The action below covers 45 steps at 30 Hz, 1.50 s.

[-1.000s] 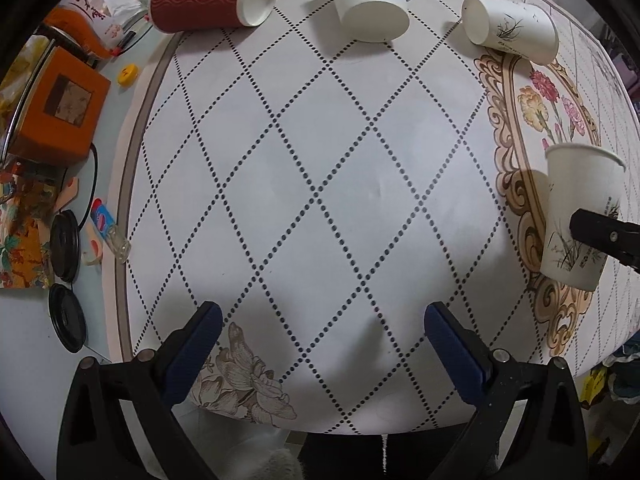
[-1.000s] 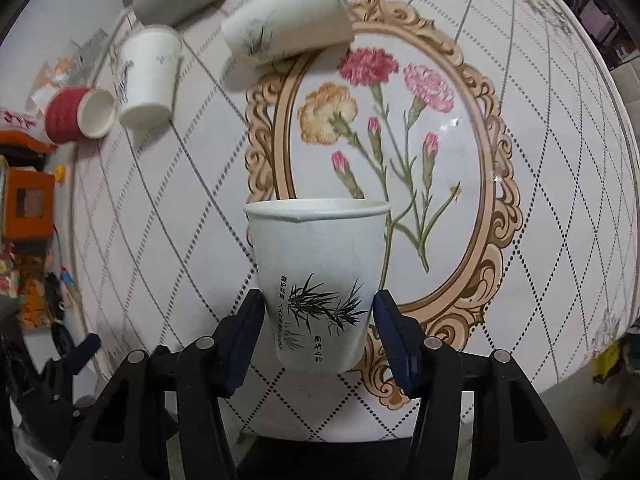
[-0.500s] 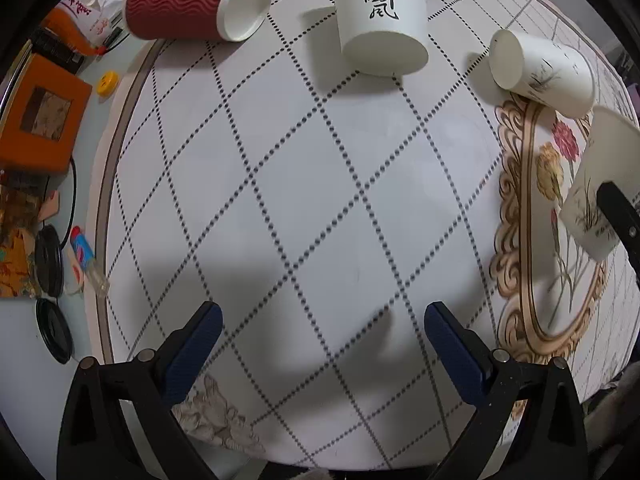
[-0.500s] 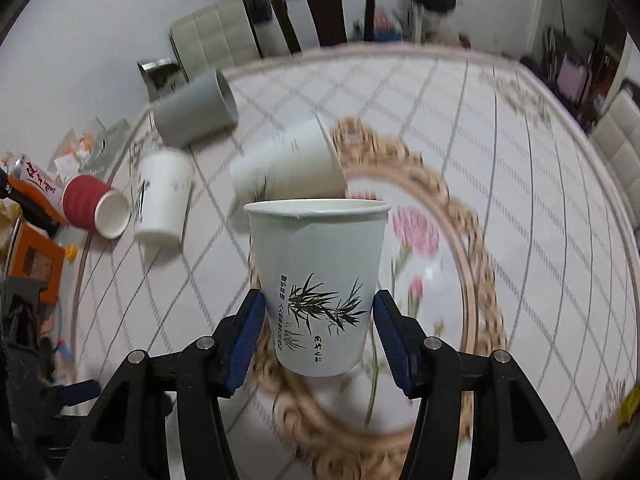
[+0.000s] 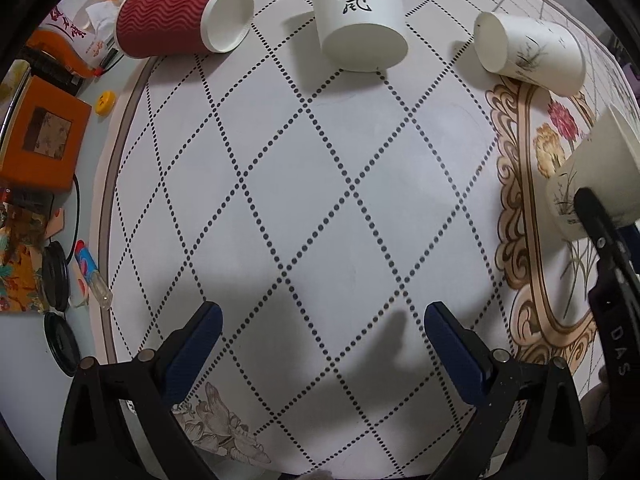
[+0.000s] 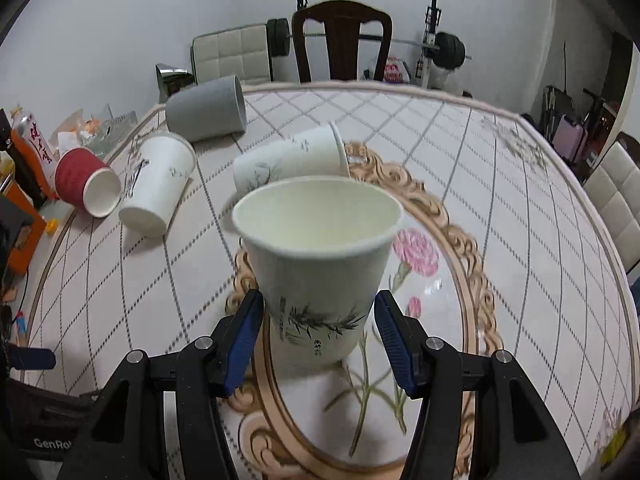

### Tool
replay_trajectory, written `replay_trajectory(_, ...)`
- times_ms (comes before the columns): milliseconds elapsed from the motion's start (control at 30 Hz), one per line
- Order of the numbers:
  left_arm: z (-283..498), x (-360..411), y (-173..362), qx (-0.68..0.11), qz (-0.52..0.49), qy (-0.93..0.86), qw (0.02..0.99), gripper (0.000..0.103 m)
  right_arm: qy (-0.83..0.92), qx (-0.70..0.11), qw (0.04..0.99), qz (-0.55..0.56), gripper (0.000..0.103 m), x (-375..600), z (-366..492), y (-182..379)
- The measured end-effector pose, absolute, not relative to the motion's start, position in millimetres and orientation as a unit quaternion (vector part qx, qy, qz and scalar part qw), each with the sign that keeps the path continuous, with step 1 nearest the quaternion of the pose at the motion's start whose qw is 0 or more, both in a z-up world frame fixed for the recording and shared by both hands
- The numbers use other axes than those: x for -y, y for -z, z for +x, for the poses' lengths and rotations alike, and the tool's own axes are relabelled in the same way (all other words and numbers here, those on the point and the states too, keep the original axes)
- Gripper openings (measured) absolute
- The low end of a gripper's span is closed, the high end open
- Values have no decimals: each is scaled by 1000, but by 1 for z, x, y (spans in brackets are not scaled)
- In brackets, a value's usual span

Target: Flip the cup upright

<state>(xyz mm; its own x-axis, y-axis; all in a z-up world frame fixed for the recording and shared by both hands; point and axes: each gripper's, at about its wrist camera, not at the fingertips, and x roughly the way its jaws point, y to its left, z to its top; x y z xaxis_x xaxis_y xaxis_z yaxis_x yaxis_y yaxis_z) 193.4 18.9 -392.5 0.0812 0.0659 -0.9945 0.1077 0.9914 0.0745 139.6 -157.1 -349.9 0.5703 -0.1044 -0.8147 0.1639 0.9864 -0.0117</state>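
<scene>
My right gripper (image 6: 318, 320) is shut on a white paper cup with a bamboo print (image 6: 316, 264), mouth up and tilted slightly toward me, held just above the flower medallion on the table. The same cup (image 5: 596, 176) shows at the right edge of the left wrist view, with the right gripper's black finger across it. My left gripper (image 5: 320, 320) is open and empty over the diamond-patterned cloth.
Cups lie on their sides: red ribbed (image 5: 180, 18), white with calligraphy (image 5: 360, 12), white bamboo (image 5: 528, 52), grey (image 6: 206, 108). An orange box (image 5: 40, 140) and clutter sit at the table's left edge (image 5: 108, 200). Chairs stand beyond the far side.
My right gripper has tipped down with the cup, so its open mouth now shows and it sits lower over the medallion. The left gripper drifted slightly.
</scene>
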Motion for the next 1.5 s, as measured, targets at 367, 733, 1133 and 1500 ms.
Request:
replay_trajectory(367, 140, -31, 352, -641, 79, 17, 763, 103, 97, -472, 876, 29, 84, 158, 103, 328)
replay_trajectory(733, 95, -27, 249, -565, 68, 32, 822, 103, 145, -464, 874, 27, 103, 170, 55, 232)
replay_trajectory(1133, 12, -21, 129, -473, 45, 40, 879, 103, 128, -415, 900, 19, 103, 175, -37, 88)
replay_trajectory(1500, -61, -19, 74, -426, 38, 29, 903, 103, 125, -383, 915, 20, 103, 182, -117, 17)
